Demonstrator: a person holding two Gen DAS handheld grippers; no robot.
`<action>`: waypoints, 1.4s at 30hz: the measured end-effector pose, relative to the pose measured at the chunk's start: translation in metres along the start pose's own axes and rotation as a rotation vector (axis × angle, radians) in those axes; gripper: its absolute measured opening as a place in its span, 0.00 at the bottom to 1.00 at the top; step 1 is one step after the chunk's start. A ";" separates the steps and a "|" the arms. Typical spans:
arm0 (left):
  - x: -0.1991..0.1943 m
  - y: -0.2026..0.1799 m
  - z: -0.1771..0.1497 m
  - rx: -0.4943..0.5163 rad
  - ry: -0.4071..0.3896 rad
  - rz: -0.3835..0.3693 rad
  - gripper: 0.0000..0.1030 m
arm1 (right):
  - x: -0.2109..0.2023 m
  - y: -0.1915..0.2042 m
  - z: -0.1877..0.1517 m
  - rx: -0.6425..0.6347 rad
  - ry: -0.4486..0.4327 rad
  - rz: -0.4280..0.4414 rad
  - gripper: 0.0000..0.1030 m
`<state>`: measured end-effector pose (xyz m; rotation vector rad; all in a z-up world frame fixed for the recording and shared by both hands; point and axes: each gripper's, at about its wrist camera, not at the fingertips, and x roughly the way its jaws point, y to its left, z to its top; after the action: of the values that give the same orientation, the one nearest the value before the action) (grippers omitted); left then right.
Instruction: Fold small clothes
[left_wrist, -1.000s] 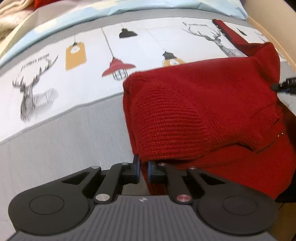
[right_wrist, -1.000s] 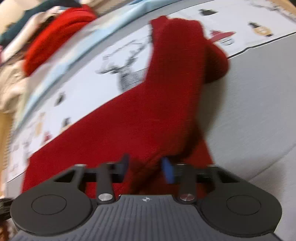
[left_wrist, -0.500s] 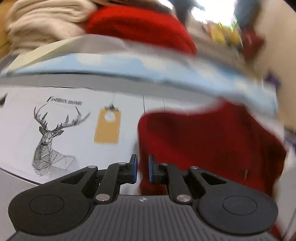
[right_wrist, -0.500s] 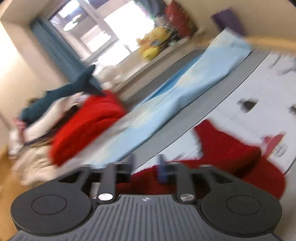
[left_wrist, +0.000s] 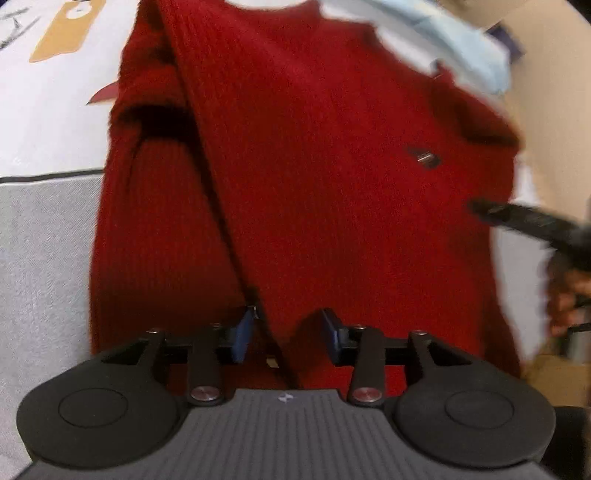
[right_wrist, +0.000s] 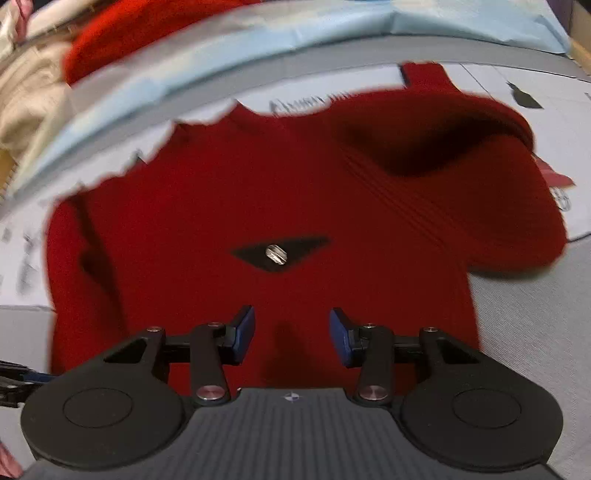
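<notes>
A small red knit sweater (left_wrist: 314, 177) lies on the printed bed cover, with a sleeve folded over its left side. It also fills the right wrist view (right_wrist: 258, 229), where a small dark patch with a metal button (right_wrist: 276, 254) shows on its front. My left gripper (left_wrist: 288, 336) is open right above the sweater's near edge, holding nothing. My right gripper (right_wrist: 291, 334) is open over the near edge too, holding nothing. The right gripper's dark finger (left_wrist: 517, 216) shows at the right of the left wrist view.
The bed cover (left_wrist: 48, 122) is white with printed lamps and tags, and grey nearer me (left_wrist: 40, 258). A light blue sheet (right_wrist: 258, 51) runs along the far side. A pile of red and beige clothes (right_wrist: 55, 62) lies beyond it at the left.
Both grippers were shut on the sweater and carried it up and over. Now both are open and the sweater lies flat on the bed below them.
</notes>
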<state>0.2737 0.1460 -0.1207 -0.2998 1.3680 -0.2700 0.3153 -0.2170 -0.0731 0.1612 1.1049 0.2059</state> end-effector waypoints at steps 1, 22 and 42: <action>0.002 -0.003 -0.002 0.004 -0.013 0.011 0.43 | -0.003 -0.007 -0.001 0.026 -0.004 -0.005 0.45; -0.113 0.085 0.034 0.124 -0.425 0.827 0.19 | -0.055 -0.150 0.043 0.450 -0.356 -0.109 0.45; -0.036 0.008 0.045 0.308 -0.310 0.600 0.37 | 0.054 -0.201 0.118 0.234 -0.269 -0.025 0.14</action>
<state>0.3116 0.1683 -0.0827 0.3173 1.0334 0.0688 0.4610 -0.4019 -0.1141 0.3731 0.8597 0.0292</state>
